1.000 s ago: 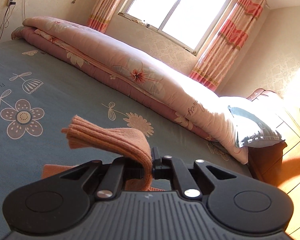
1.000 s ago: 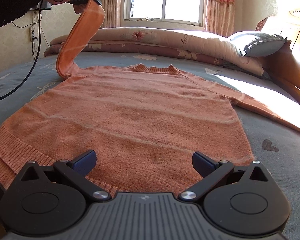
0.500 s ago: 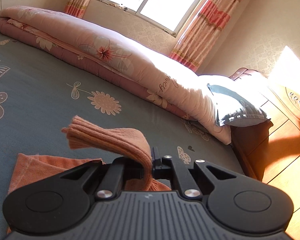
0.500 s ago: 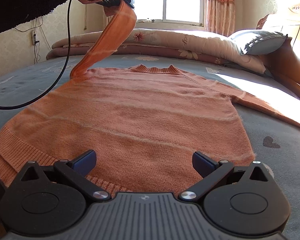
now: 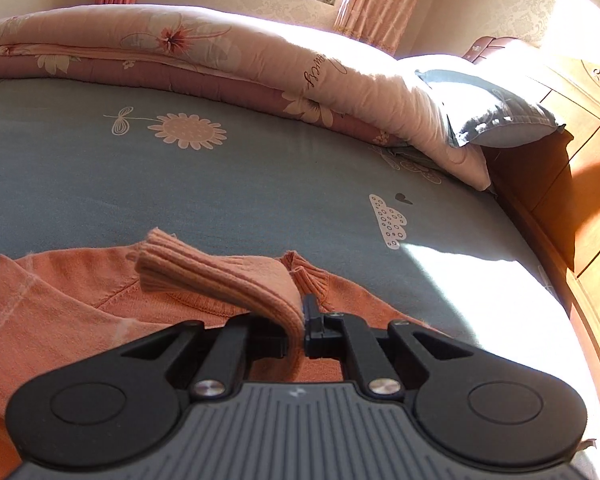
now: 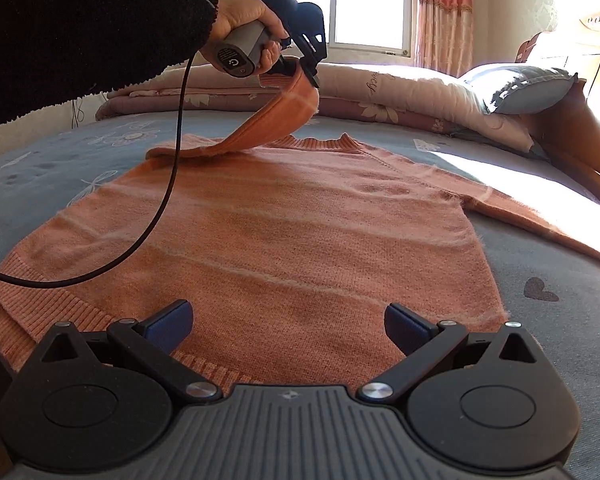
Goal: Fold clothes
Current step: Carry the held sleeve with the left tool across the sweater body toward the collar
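1. Sweater (image 6: 284, 232) lies flat on the blue bedsheet (image 6: 560, 280), collar toward the window.
2. My left claw (image 6: 314, 76) pinches the ribbed cuff (image 5: 220, 276) of the left sleeve (image 6: 268, 124), holding it up over the collar end.
3. My right claw (image 6: 288, 322) hangs spread wide over the hem, gripping nothing.
4. The right sleeve (image 6: 540, 220) stretches flat toward the pillow (image 6: 520, 88).

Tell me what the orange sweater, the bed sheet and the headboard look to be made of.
Orange sweater: soft knit, probably wool or acrylic, with visible stitches, ribbed hem and a fuzzy nap.
Bed sheet: smooth matte woven cloth, perhaps cotton, blue-grey with a printed flower pattern.
Headboard: glossy varnished wood, going by its orange-brown sheen and carved scrollwork.
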